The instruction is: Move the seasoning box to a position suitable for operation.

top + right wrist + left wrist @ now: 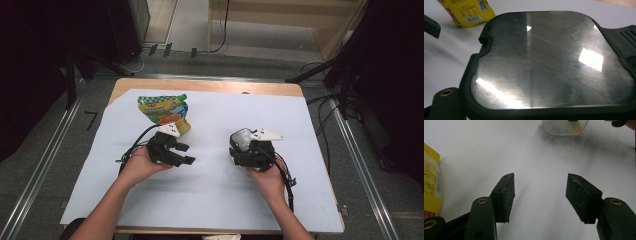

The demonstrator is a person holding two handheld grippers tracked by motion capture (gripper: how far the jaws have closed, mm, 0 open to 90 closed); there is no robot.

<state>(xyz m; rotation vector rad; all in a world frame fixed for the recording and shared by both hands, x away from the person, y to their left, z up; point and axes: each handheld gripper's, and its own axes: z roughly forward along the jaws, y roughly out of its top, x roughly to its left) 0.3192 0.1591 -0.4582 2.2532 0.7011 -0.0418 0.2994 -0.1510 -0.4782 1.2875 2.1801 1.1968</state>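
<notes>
The right gripper (pixel 248 145) holds a flat, dark-framed thing with a glossy, see-through face, a lid (pixel 551 62) as far as I can judge, and its own view looks straight across that shiny panel, which catches bright reflections of the lights; the jaws are hidden beneath it, so I read the grip from the way the lid rides on the gripper in the high view, lifted off the white sheet (pixel 215 190) that covers the surface. The left gripper (pixel 540 195) rests low over the sheet with its jaws standing apart and nothing between the pads, only bare white paper. Just beyond it, toward the far left of the sheet, lies a pouch (pixel 165 111) printed in green and yellow (its yellow back with a barcode shows at the edge of both gripper views). At the top of the left gripper view the lower part of a clear container (pixel 564 127) sits on the sheet near the right hand. My reading is that the step in hand is carrying the lid, with the pouch not yet touched. The next move calls for setting the lid down flat without letting it slip, while the left gripper turns toward the pouch and closes on its edge
</notes>
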